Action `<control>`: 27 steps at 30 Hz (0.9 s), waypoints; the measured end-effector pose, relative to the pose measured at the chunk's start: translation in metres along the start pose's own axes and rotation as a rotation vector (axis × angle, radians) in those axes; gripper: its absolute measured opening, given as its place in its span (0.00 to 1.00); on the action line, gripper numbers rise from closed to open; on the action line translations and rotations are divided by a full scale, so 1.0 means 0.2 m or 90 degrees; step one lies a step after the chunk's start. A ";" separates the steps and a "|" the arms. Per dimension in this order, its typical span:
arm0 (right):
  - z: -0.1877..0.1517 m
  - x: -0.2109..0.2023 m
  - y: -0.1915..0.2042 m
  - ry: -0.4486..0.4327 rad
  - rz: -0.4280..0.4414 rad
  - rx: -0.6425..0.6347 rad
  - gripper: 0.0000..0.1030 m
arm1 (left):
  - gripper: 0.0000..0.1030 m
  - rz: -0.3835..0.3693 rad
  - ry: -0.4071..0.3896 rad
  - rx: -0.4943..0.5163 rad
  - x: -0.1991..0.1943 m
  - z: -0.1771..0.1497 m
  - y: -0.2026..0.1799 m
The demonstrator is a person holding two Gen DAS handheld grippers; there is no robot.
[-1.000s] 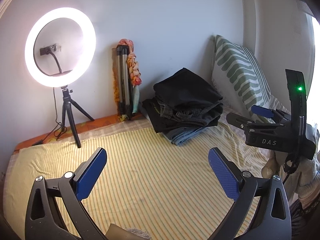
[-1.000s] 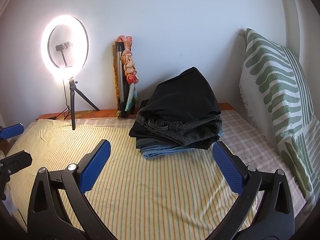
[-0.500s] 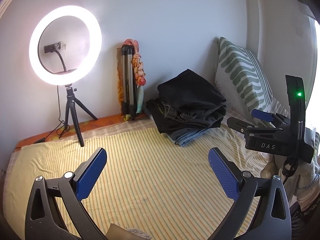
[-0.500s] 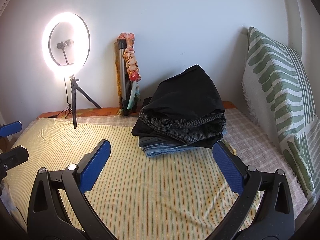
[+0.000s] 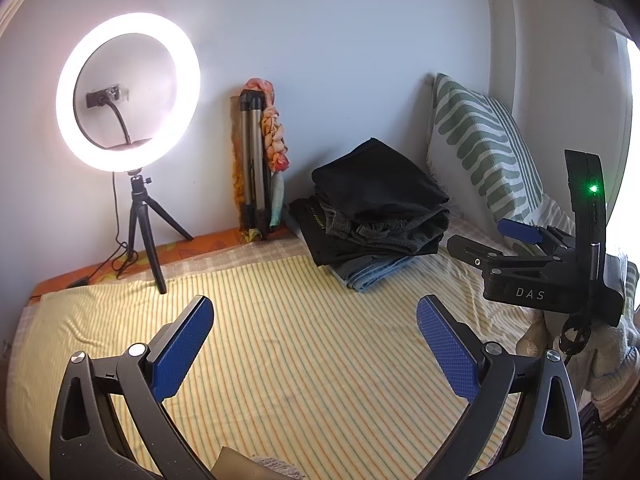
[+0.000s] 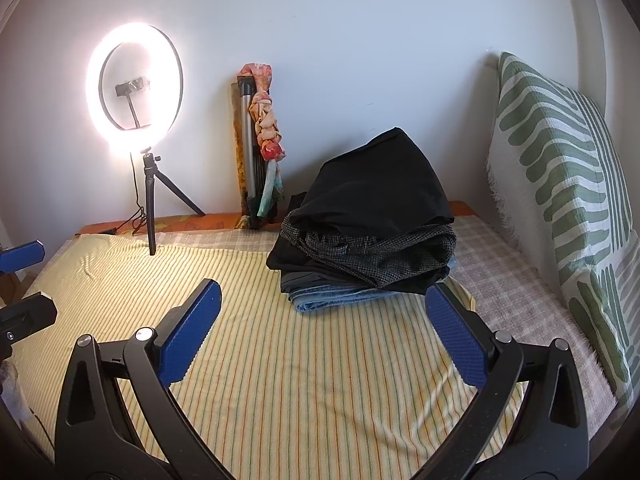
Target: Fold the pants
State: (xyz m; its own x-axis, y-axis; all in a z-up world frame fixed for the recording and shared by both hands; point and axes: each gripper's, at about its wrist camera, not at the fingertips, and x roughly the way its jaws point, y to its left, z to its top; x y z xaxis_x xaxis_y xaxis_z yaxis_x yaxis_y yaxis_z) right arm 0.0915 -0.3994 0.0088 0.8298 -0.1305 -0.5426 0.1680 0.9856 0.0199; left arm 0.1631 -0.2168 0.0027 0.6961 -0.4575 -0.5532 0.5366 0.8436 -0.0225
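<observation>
A stack of folded pants (image 5: pixel 376 216) lies at the back of the bed on a yellow striped sheet (image 5: pixel 304 344): black on top, grey check in the middle, blue jeans at the bottom. It also shows in the right wrist view (image 6: pixel 372 236). My left gripper (image 5: pixel 314 340) is open and empty above the sheet, well short of the stack. My right gripper (image 6: pixel 322 332) is open and empty, close in front of the stack. The right gripper also shows from the side in the left wrist view (image 5: pixel 532 264).
A lit ring light on a small tripod (image 5: pixel 132 128) stands at the back left. A folded tripod with a scarf (image 5: pixel 260 160) leans on the wall. A green-patterned pillow (image 6: pixel 560 200) stands at the right. The left gripper's fingers (image 6: pixel 20 280) show at the left edge.
Both grippers have shifted slightly; the ring light and stack drifted a little right in the left wrist view. Both stay open and empty.
</observation>
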 end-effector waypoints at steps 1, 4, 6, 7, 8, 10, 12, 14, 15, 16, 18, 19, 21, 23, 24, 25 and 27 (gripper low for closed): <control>0.00 0.00 0.00 0.000 0.000 0.000 1.00 | 0.98 0.000 0.000 0.000 0.00 0.00 0.00; 0.00 0.00 0.00 0.001 0.001 0.001 1.00 | 0.98 -0.001 0.000 0.000 0.00 0.00 0.00; 0.00 0.00 0.01 0.002 0.003 -0.001 1.00 | 0.98 -0.001 0.000 0.000 0.00 0.00 0.00; 0.00 0.00 0.01 0.002 0.004 -0.002 1.00 | 0.98 -0.001 0.000 -0.001 0.00 0.00 0.00; 0.00 0.01 0.01 0.003 0.005 -0.004 1.00 | 0.98 -0.001 -0.001 0.000 0.00 0.00 0.00; 0.00 0.01 0.01 0.004 0.008 -0.005 1.00 | 0.98 -0.002 -0.002 0.001 0.00 0.01 0.00; 0.00 0.01 0.01 0.005 0.009 -0.006 1.00 | 0.98 -0.003 -0.002 0.001 -0.01 0.01 0.00; 0.00 0.01 0.01 0.006 0.010 -0.007 1.00 | 0.98 -0.003 -0.002 0.001 -0.01 0.01 0.00; 0.00 0.01 0.01 0.006 0.010 -0.007 1.00 | 0.98 -0.002 -0.002 0.001 -0.01 0.01 0.00; 0.00 0.01 0.01 0.006 0.011 -0.007 1.00 | 0.98 -0.001 -0.002 0.001 -0.01 0.01 0.00; 0.00 0.02 0.01 0.007 0.012 -0.007 1.00 | 0.98 -0.002 -0.003 0.000 -0.01 0.01 0.00; 0.00 0.02 0.01 0.008 0.012 -0.008 1.00 | 0.98 -0.003 -0.005 -0.002 -0.01 0.01 0.00; -0.01 0.02 0.01 0.009 0.014 -0.008 1.00 | 0.98 -0.004 -0.014 0.001 -0.03 0.00 0.00; 0.00 0.02 0.01 0.009 0.015 -0.010 1.00 | 0.98 0.000 -0.019 0.010 -0.03 0.00 -0.01; 0.00 0.02 0.01 0.009 0.016 -0.011 1.00 | 0.98 0.004 -0.021 0.014 -0.03 0.00 -0.02; 0.00 0.02 0.01 0.009 0.017 -0.011 1.00 | 0.98 0.005 -0.022 0.014 -0.03 0.00 -0.02; 0.00 0.03 0.01 0.011 0.018 -0.011 1.00 | 0.98 0.004 -0.020 0.012 -0.03 0.00 -0.01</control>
State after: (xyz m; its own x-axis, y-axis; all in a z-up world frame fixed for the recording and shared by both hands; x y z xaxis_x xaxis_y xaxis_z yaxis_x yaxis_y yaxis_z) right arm 0.0967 -0.3979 0.0055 0.8251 -0.1002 -0.5561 0.1349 0.9906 0.0217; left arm 0.1575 -0.2165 0.0068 0.7144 -0.4605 -0.5269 0.5405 0.8413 -0.0024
